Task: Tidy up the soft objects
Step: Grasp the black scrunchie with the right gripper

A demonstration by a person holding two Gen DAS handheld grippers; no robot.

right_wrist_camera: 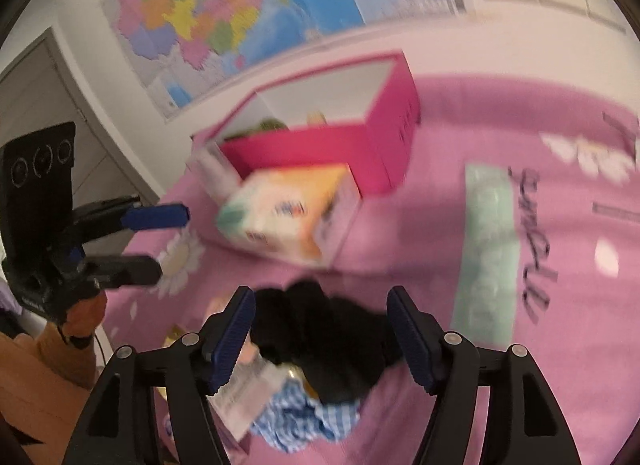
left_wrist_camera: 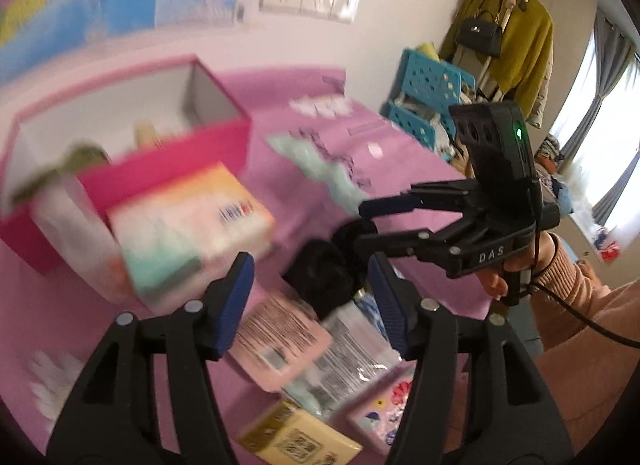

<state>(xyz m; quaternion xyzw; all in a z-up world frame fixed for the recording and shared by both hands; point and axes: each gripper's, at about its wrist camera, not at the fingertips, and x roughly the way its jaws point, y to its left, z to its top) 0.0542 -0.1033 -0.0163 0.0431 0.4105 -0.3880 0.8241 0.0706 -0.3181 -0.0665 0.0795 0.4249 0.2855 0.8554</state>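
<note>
Plainly, both views are blurred, so we speak only of what holds steady. Starting at the left, our left gripper (left_wrist_camera: 310, 303) stands wide open with nothing between its blue pads; in the right wrist view the same tool (right_wrist_camera: 160, 241) appears at nine o'clock, jaws parted and empty, over the pink cloth (right_wrist_camera: 420, 233).

Moving toward the middle, the pink box (left_wrist_camera: 172, 153) sits open at about ten o'clock in the left wrist view, with a few things inside that we cannot make out. Against its front leans a pastel tissue pack (left_wrist_camera: 188, 225), which we judge light and squashy, easy to dent.

Below it, near the centre, lies the black soft bundle (right_wrist_camera: 320, 337), resting on a blue checked cloth (right_wrist_camera: 308, 421) and some flat packets (left_wrist_camera: 280, 341). We judge the bundle limp and light: it will sag and trail if pinched at an edge, so the thick middle fold looks the better hold, with a deep bite.

Further right, our right gripper (right_wrist_camera: 320, 333) hangs open just above the bundle, the pads on either side of it and not pressed in as far as we can tell. In the left wrist view that gripper (left_wrist_camera: 366, 225) reaches in from three o'clock, tips at the bundle's top.

At the far right a mint green strip (right_wrist_camera: 488, 245) lies flat on the cloth, well apart.
</note>
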